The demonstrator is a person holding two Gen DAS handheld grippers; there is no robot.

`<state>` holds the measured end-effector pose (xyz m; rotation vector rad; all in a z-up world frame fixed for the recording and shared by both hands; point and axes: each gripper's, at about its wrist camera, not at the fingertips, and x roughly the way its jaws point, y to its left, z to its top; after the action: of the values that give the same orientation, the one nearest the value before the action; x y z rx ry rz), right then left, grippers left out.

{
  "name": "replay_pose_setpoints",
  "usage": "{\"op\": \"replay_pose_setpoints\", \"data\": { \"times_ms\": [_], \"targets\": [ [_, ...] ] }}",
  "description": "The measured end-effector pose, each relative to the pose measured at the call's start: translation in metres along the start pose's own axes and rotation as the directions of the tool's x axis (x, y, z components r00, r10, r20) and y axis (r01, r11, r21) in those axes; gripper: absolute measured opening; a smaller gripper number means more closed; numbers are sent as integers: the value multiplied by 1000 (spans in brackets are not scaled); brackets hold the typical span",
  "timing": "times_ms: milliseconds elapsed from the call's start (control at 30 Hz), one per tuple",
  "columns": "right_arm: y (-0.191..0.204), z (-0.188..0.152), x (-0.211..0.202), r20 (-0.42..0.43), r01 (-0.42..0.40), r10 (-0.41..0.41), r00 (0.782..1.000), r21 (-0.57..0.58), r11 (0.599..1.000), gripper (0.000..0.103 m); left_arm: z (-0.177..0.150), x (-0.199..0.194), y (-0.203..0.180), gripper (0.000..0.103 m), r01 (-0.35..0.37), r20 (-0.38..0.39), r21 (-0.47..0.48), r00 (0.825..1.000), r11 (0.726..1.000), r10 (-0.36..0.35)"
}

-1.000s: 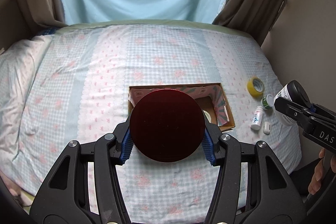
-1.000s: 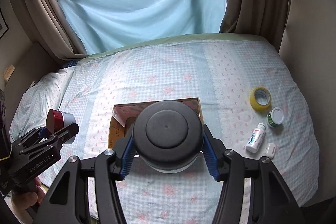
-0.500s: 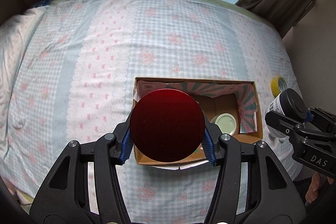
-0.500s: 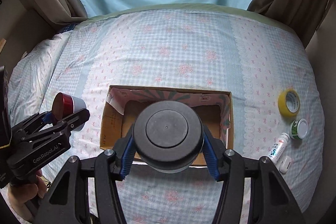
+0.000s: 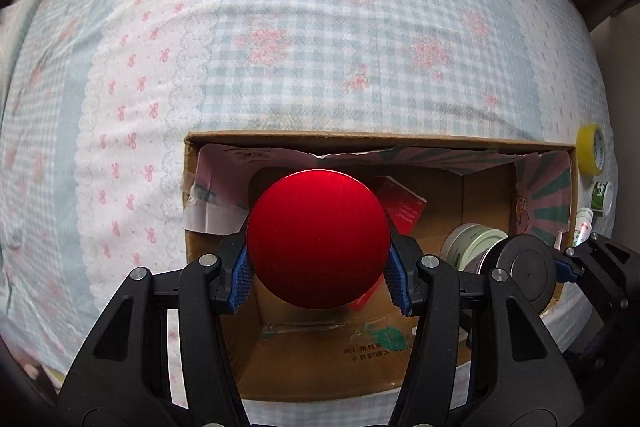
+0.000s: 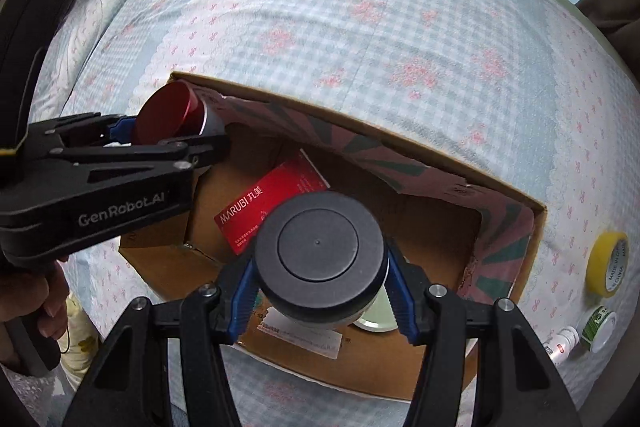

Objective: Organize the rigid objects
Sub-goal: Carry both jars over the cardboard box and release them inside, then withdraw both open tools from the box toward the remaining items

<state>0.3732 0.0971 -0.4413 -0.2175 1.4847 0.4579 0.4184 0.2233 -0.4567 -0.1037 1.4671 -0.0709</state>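
Both jars over the box (image 6: 536,227), drop-off step.
L gripper (image 5: 318,267) clamped on red-lid jar (image 5: 318,239) at box's left end; R gripper (image 6: 320,287) clamped on black-lid jar (image 6: 318,259) nr its front-right corner. Next: lower clear of red carton (image 6: 272,203) & tin (image 5: 468,243), then open up.

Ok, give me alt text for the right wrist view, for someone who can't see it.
The right gripper holds a black-lidded round jar above an open cardboard box on a checked floral bedspread. At left, the left gripper holds a red-lidded jar over the box's corner. A red flat carton lies inside; a yellow tape roll sits outside.
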Motion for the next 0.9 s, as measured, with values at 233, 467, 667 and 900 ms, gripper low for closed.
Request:
{"op": "replay_pose_setpoints", "data": {
  "times_ms": [233, 467, 667, 900],
  "targets": [
    [3, -23, 34, -56, -33, 35, 998, 26, 999, 53, 4, 24, 2, 51, -23, -53, 12, 998, 1000, 24],
    [-3, -25, 30, -18, -131, 133, 991, 79, 988, 73, 12, 7, -8, 103, -50, -17, 87, 999, 995, 52],
    [-9, -40, 13, 61, -129, 122, 991, 121, 984, 103, 5, -15, -8, 103, -35, 36, 85, 999, 996, 32],
    [-11, -53, -10, 88, -87, 76, 993, 127, 988, 103, -5, -43, 0, 103, -29, 66, 56, 997, 998, 25]
  ]
}}
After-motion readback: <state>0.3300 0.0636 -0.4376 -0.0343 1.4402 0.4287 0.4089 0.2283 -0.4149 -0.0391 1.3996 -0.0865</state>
